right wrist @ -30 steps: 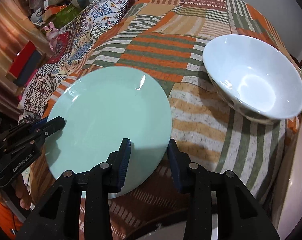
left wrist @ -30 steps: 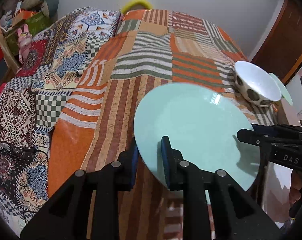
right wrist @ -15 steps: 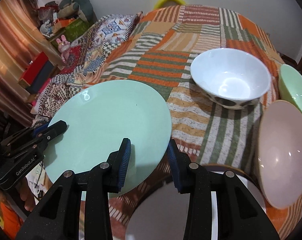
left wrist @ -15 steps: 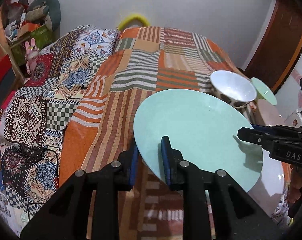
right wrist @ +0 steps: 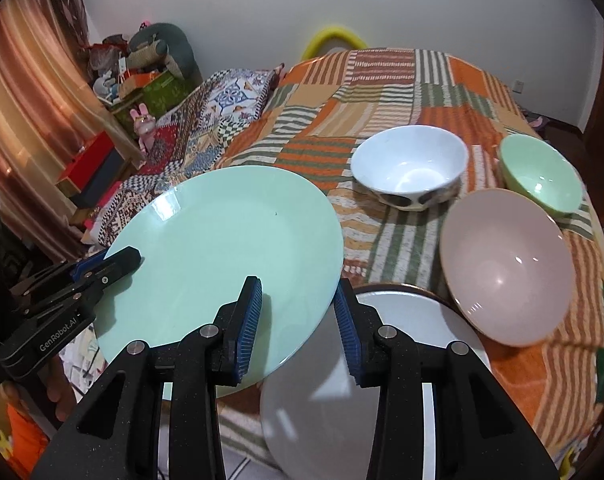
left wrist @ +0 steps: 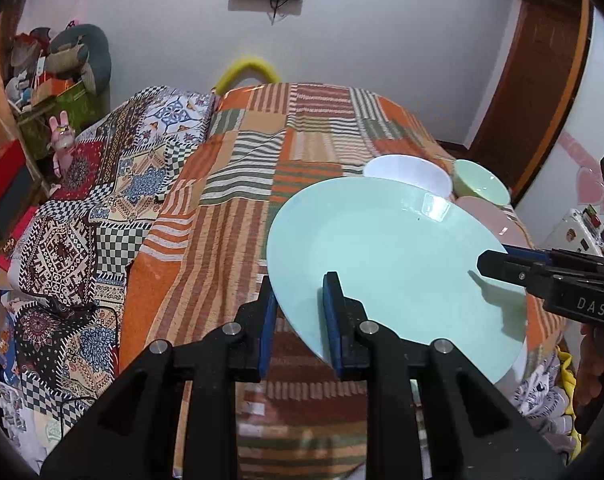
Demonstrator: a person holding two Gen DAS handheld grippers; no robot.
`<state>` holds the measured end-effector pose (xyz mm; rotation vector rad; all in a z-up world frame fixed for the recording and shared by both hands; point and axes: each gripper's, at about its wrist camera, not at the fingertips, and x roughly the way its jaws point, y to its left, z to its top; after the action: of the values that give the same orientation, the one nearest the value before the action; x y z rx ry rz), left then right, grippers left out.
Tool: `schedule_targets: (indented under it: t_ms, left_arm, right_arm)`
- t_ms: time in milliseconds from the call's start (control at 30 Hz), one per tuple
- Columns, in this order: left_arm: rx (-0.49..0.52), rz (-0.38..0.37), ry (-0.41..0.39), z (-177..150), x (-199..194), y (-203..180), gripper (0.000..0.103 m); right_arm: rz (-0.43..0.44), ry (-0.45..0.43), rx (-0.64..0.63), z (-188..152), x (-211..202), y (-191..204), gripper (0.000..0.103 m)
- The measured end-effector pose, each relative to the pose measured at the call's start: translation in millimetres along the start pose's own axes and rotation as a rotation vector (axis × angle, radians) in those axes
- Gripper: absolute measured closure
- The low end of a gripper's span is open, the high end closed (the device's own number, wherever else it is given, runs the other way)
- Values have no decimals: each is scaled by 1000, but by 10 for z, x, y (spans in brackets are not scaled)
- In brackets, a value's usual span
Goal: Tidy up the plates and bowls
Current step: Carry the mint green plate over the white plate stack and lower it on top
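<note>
A mint-green plate (left wrist: 394,256) (right wrist: 225,264) is held in the air between both grippers, above the near edge of the bed. My left gripper (left wrist: 299,312) is shut on its near left rim. My right gripper (right wrist: 297,312) straddles the opposite rim, one finger over the plate, one under, with a wide gap. A white plate (right wrist: 342,392) lies below the right gripper. A white spotted bowl (right wrist: 410,172), a pink bowl (right wrist: 506,268) and a small green bowl (right wrist: 542,178) sit on the bedspread.
The striped orange patchwork bedspread (left wrist: 237,208) covers the bed, with a patterned blanket (left wrist: 77,224) on its left. Boxes and toys (right wrist: 141,80) crowd the left wall. A wooden door (left wrist: 542,80) stands at the right.
Both grippers have lifted the mint-green plate up and back towards the near edge. The bowls and the white plate have come into view below.
</note>
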<state>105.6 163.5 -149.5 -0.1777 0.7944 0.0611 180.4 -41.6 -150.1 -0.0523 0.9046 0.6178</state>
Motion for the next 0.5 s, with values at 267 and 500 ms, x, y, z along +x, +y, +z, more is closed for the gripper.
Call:
schedule_targets:
  t_ms: [267, 500]
  left_arm:
    - [31, -23, -10, -113, -213, -271, 81]
    - [55, -44, 2, -194, -255, -491, 81]
  right_arm:
    - [-12, -43, 21, -204, -286, -113, 69]
    - [-15, -59, 45, -350, -436, -254, 69]
